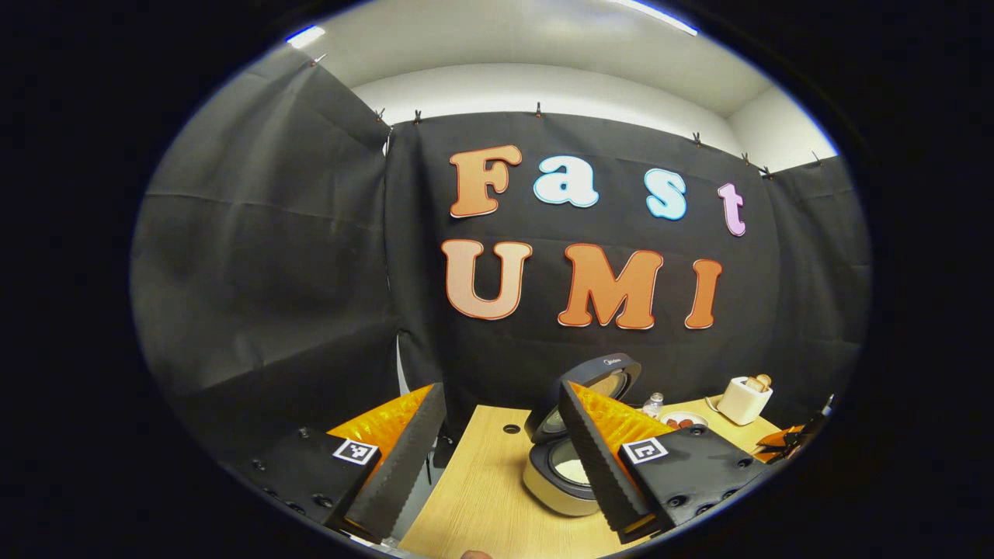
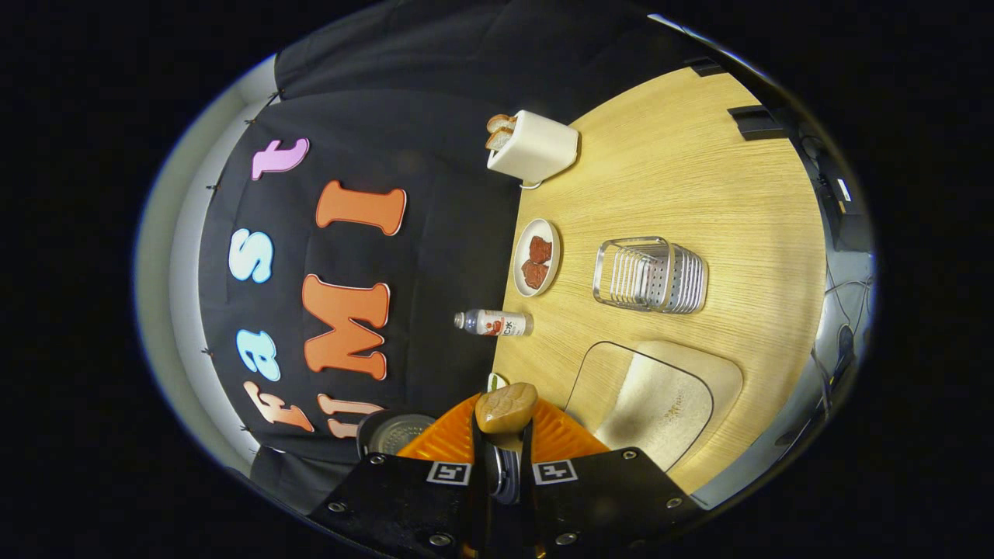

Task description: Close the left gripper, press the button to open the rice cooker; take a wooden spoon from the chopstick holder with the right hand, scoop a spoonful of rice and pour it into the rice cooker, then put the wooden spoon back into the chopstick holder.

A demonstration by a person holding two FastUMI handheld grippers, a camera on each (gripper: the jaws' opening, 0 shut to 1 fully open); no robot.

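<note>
**Spoon in right gripper, lid open: pour or return pending**

Right gripper (image 2: 503, 458) nearest in the right gripper view: fingers pressed together on the wooden spoon (image 2: 505, 408), bowl of the spoon poking out just past the fingertips. View is rolled sideways, so the spoon looks tipped (can't tell whether rice is in it).

Left gripper (image 1: 497, 458) in the left gripper view: fingers spread wide, holding nothing, hanging above the near edge of the table (image 1: 481, 497).

Step, my read: button press is done, since the rice cooker (image 1: 571, 466) sits with lid up. Either the scoop-and-pour or the return leg is in hand; frames don't settle which. Next move needs the spoon carried level over the open pot and then tipped, or else taken to the holder and dropped handle-first.

Containers, big to small:
- Rice cooker: open, pale contents in the inner pot, probably rice.
- Shallow tray (image 2: 652, 404) near the right gripper: pale grainy layer, likely the rice supply.
- Chopstick holder (image 2: 651, 274), metal slatted, farther off on the table: looks empty.
- Toaster (image 2: 534, 146) far end: bread in the slots.
- Plate (image 2: 536, 257): two reddish pieces.
- Bottle (image 2: 494, 322): contents unclear.
</note>
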